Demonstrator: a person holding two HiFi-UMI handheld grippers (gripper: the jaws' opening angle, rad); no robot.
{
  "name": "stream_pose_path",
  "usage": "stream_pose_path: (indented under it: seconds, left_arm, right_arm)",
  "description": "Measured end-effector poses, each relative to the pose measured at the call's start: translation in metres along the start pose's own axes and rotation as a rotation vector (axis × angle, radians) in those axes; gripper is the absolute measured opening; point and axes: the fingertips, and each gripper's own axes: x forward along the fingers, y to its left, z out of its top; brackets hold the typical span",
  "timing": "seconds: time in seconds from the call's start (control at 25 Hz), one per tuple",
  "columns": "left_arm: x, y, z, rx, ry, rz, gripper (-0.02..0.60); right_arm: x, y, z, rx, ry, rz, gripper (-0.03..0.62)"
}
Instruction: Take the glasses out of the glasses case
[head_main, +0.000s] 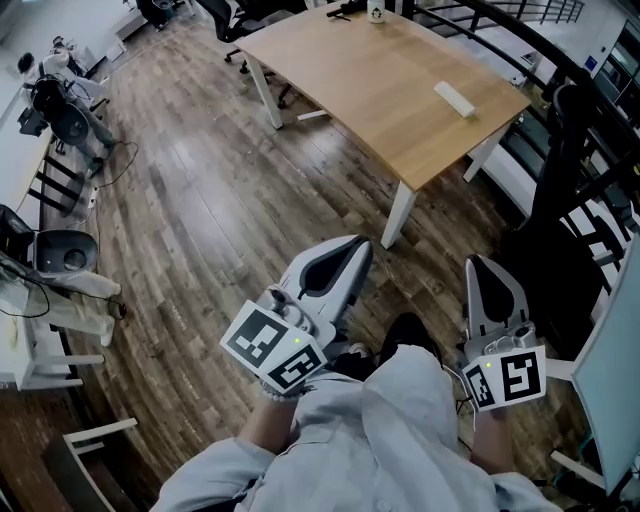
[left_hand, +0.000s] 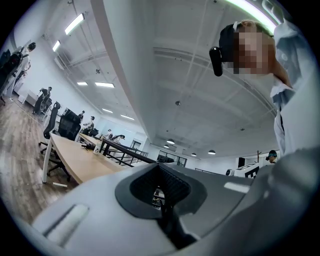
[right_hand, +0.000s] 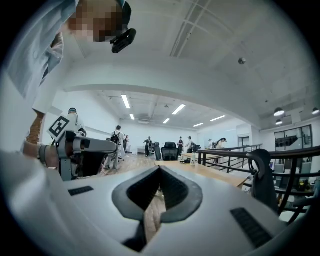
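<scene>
The table (head_main: 400, 90) is matt pale wood, the plank floor (head_main: 190, 210) darker wood with a faint sheen, the left gripper (head_main: 355, 250) and right gripper (head_main: 487, 268) smooth matt grey plastic (inner pads (right_hand: 172, 187) dark, ribbed), and the shirt (head_main: 400, 440) soft cloth.

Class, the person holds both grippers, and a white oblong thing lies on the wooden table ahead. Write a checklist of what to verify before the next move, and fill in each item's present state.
1. Left gripper empty: ok. Its jaws are together with nothing between them.
2. Right gripper empty: ok. Its jaws are together and nothing is held.
3. Jaws open for a grasp: not ok. Both are shut.
4. White oblong thing is the glasses case: cannot tell. It is too small in the head view.
5. It lies within reach: probably not ok. The table stands well ahead of both grippers.
6. Glasses located: not ok. None are in view.
</scene>
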Motion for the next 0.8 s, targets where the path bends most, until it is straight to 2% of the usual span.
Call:
stream_pose_path:
  seconds: [0.4, 0.8]
  left_arm:
    - [0.022, 0.019, 0.003, 0.005, -0.004, 0.050, 0.003]
    - [0.096, 0.046, 0.002, 0.008, -0.010, 0.117, 0.004]
  right_arm:
    - [0.030, -0.015, -0.001, -0.016, 0.002, 0.060, 0.000]
    - [0.080, -0.086, -0.009, -0.015, 0.015, 0.115, 0.000]
